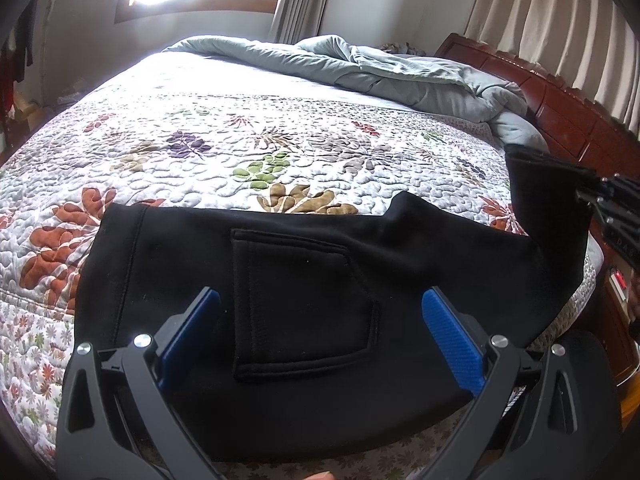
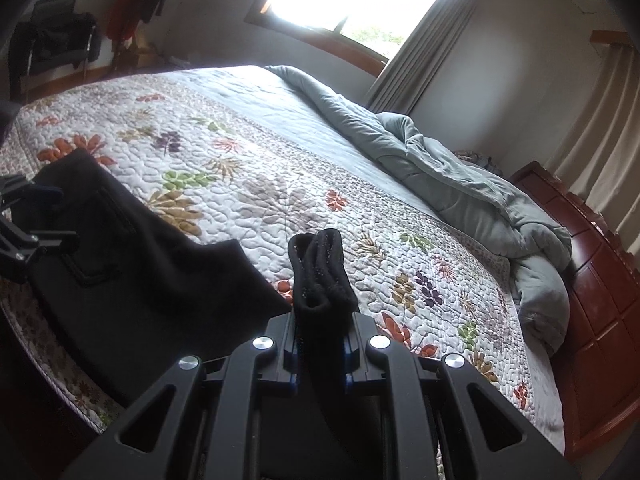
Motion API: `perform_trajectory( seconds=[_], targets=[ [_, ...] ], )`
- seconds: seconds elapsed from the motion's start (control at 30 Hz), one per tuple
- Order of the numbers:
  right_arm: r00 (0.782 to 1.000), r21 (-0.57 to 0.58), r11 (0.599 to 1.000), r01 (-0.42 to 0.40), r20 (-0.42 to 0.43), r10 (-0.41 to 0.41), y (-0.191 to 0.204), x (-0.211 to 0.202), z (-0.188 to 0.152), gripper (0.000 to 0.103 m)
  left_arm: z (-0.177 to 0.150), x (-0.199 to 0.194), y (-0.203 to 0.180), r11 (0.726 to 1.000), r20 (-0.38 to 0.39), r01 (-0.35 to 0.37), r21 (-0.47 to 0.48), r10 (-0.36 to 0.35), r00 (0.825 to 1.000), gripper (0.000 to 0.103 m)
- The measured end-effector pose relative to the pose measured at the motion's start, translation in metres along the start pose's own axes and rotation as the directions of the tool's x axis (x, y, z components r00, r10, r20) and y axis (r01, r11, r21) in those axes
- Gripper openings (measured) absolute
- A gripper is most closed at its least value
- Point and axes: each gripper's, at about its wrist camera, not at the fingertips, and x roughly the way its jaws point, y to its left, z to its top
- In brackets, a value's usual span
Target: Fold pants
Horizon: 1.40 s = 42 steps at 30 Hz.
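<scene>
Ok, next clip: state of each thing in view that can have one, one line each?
Black pants: spread flat on the bed, pocket up, one end lifted.
Left gripper: fingers open, over the pants, gripping nothing.
Right gripper: fingers shut on bunched pants end.
Grey duvet: crumpled by the headboard.
Curtains: drawn aside.

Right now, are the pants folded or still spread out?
Partly folded. The right gripper holds bunched leg ends of the pants raised above the bed; the pocket section lies flat.
</scene>
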Motion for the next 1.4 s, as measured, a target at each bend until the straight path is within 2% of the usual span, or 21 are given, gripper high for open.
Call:
perform_trajectory(
  seconds=[0.27,0.6,1.2,1.33,1.4],
  targets=[
    [0.999,-0.095,0.995,-0.006,-0.052,0.001,0.028,0.016,-0.004,0.015,0.000,-0.001,0.002,1.000,0.002,0.003,-0.007,-0.003,1.000,0.100],
    [0.996,-0.274,0.961,0.021,-0.074,-0.043,0.070,0.031,-0.021,0.015,0.000,0.001,0.006,1.000,-0.002,0.012,-0.024,-0.012,1.000,0.100],
    [0.993,-0.403,0.915,0.015,-0.103,-0.061,0.104,0.051,-0.041,0.015,0.001,0.005,0.009,0.999,-0.015,0.019,-0.027,-0.019,1.000,0.100],
    [0.990,-0.413,0.910,-0.028,-0.141,-0.033,0.112,0.057,-0.048,0.015,0.001,0.005,0.009,0.999,-0.015,0.018,-0.028,-0.018,1.000,0.100],
    [0.984,-0.385,0.920,-0.075,-0.180,0.005,0.111,0.060,-0.050,0.015,0.001,0.006,0.010,0.999,-0.016,0.014,-0.029,-0.014,1.000,0.100]
  ],
)
